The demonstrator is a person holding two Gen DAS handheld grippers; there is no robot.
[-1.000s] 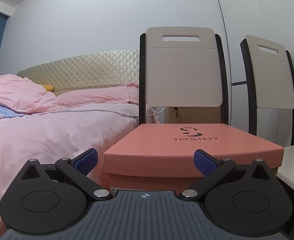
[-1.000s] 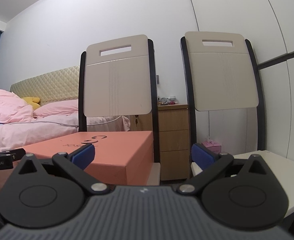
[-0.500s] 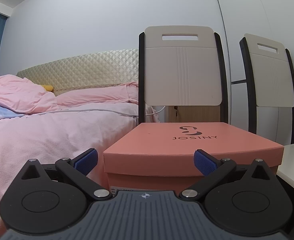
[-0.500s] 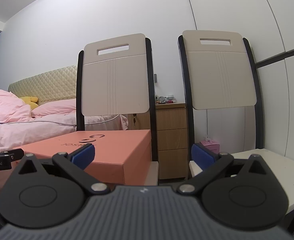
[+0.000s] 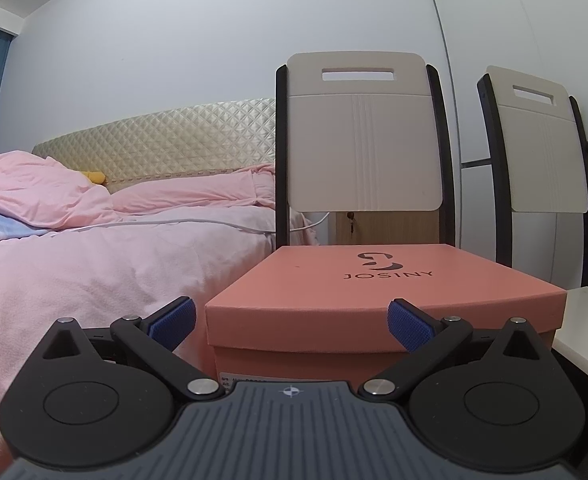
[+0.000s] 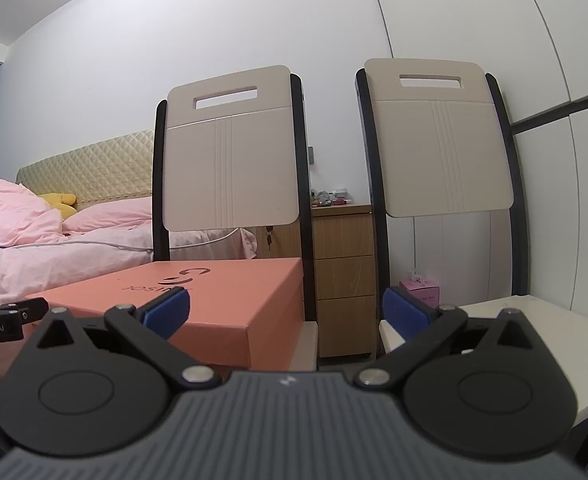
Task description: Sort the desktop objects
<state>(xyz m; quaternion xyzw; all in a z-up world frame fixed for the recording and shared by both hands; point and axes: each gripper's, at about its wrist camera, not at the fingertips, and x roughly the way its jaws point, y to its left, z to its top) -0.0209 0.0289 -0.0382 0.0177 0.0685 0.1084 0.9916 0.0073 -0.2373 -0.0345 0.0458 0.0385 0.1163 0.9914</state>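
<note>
A salmon-pink shoe box [image 5: 373, 292] marked JOSINY lies shut on the seat of the left chair [image 5: 363, 140]. It also shows in the right wrist view [image 6: 198, 300]. My left gripper [image 5: 290, 322] is open and empty, level with the box's near end, its blue pads wide apart. My right gripper [image 6: 286, 310] is open and empty, aimed at the gap between the two chairs, with the box to its left. The left gripper's tip [image 6: 2, 316] shows at the left edge of the right wrist view.
A second chair [image 6: 441, 140] with a white seat [image 6: 533, 320] stands to the right. A bed with pink bedding [image 5: 94, 260] lies left. A wooden nightstand [image 6: 343, 276] and a pink tissue box [image 6: 419, 290] sit behind the chairs against the wall.
Both views have shifted slightly: the box and chairs sit a little lower and nearer in frame. Both grippers stay open and empty.
</note>
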